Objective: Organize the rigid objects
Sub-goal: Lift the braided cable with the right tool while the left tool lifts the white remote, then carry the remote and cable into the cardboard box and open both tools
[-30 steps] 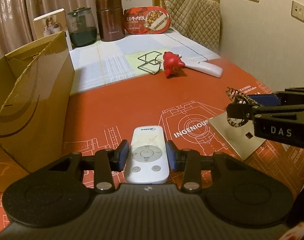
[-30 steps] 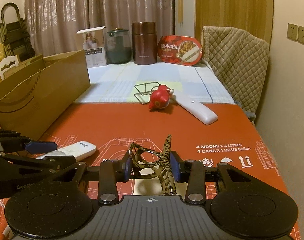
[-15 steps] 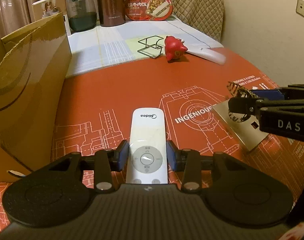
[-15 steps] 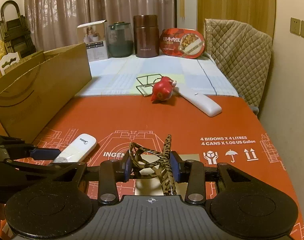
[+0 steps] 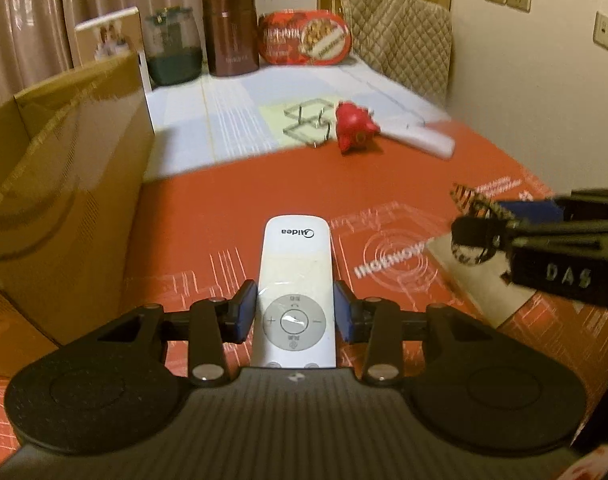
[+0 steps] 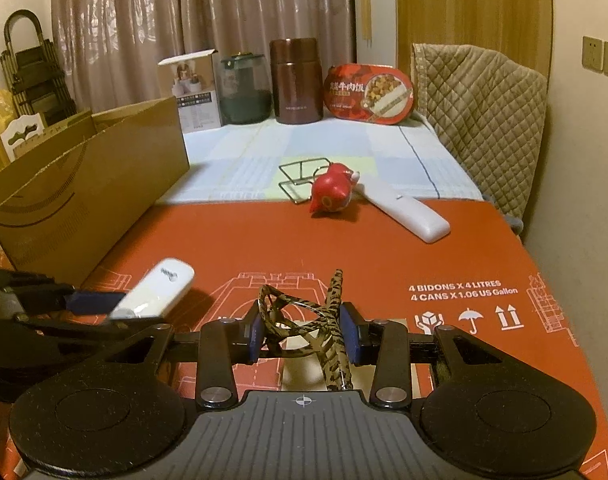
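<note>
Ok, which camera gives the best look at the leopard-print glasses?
The right wrist view: the leopard-print glasses sit centred and sharp between the right gripper's pads. The left wrist view catches only a blurred part at its right edge.

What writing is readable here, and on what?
"Midea": small white remote held in the left gripper.
"DAS": right gripper.
"4 BIDONS X 4 LITRES / 4 CANS X 1.06 US Gallon": red mat.
Red food tray: Chinese characters, too small.
</note>
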A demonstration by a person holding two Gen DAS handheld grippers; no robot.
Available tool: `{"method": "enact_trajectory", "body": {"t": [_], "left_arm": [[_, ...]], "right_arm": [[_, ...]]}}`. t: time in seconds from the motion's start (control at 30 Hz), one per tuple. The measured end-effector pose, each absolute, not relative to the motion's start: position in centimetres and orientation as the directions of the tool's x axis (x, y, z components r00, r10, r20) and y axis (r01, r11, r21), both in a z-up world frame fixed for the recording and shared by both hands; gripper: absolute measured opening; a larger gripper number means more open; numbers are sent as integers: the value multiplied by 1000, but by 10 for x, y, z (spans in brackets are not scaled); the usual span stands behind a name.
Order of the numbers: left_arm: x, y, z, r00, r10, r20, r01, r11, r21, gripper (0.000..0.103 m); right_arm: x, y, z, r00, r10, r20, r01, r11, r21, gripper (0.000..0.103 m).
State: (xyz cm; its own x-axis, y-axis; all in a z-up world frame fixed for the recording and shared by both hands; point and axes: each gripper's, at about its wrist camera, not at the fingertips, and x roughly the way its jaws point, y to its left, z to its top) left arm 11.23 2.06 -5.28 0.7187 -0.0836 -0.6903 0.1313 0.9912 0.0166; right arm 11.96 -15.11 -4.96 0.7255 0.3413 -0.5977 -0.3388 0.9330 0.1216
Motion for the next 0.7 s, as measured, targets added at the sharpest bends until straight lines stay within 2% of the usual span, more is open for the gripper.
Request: {"method": "enact_trajectory", "body": {"t": [0.33,0.57,0.7], "left_arm": [[109,45,15,788,-79,-610,102,995,3,35],[110,112,66,826,15,-563,15,999,48,36],[108,153,78,820,75,-568,-39,996,76,35]], "right_arm": [[120,-130,3,747,429,-508,-397,901,178,36],[129,-82,63,715,559,-419,-513,827,228,36],[131,-38,87,665,636,-391,-596,768,235,36]]}}
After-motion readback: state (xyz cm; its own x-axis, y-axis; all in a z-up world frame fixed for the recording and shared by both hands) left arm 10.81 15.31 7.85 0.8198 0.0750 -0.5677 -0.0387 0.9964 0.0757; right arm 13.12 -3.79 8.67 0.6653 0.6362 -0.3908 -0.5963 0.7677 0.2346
